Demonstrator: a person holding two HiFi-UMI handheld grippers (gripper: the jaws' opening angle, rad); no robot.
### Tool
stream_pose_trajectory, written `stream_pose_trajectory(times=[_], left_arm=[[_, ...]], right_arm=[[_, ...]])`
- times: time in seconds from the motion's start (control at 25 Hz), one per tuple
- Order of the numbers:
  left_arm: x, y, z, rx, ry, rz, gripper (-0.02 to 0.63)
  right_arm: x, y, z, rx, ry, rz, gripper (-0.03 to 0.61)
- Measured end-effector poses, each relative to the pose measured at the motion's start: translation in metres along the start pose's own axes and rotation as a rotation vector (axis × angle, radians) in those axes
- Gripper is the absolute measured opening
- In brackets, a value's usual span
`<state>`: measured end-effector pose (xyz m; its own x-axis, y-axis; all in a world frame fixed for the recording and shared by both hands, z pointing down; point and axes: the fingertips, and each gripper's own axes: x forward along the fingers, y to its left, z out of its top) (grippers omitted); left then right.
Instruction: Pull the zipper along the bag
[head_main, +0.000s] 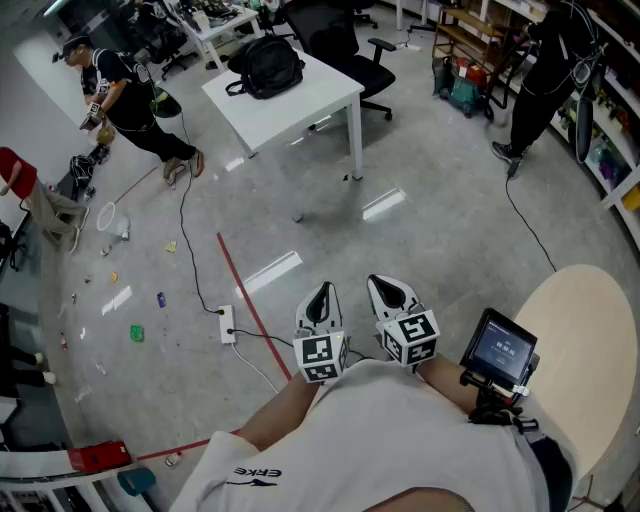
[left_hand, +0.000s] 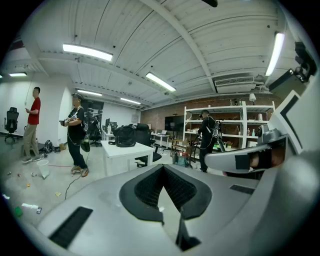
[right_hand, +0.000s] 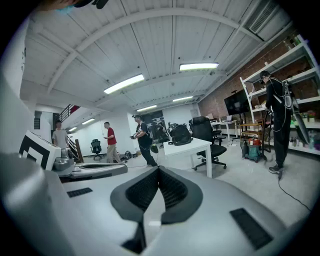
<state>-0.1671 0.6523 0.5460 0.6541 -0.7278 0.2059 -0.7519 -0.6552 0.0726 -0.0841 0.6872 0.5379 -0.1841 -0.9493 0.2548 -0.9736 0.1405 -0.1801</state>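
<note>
Grey office floor (head_main: 430, 230); black bag (head_main: 265, 66) on white table (head_main: 312, 98) far off; left tongs (head_main: 322, 292), right tongs (head_main: 384, 286) both closed, empty.

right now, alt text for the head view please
Seen from above, the person's left gripper and right gripper hang side by side near the chest, both shut and empty, over a grey polished floor. Far ahead, a black fabric backpack sits on a white rectangular table.

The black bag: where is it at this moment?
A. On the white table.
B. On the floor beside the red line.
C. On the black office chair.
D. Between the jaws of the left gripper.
A: the black bag lies on top of the white table, toward its far edge.
</note>
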Motion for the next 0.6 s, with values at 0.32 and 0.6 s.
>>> stream_pose_trajectory(times=[0.32,0.6], left_arm=[[-0.0015,0.0013,-0.0025,-0.007,0.003,0.006,0.003],[-0.0033,0.0020,-0.0012,-0.016,0.005,0.006,0.003]], right_arm=[[0.0009,0.0019,-0.0018,-0.005,0.008,0.006,0.003],[0.0007,0.0054,-0.0003,0.022,0.008,0.015,0.003]])
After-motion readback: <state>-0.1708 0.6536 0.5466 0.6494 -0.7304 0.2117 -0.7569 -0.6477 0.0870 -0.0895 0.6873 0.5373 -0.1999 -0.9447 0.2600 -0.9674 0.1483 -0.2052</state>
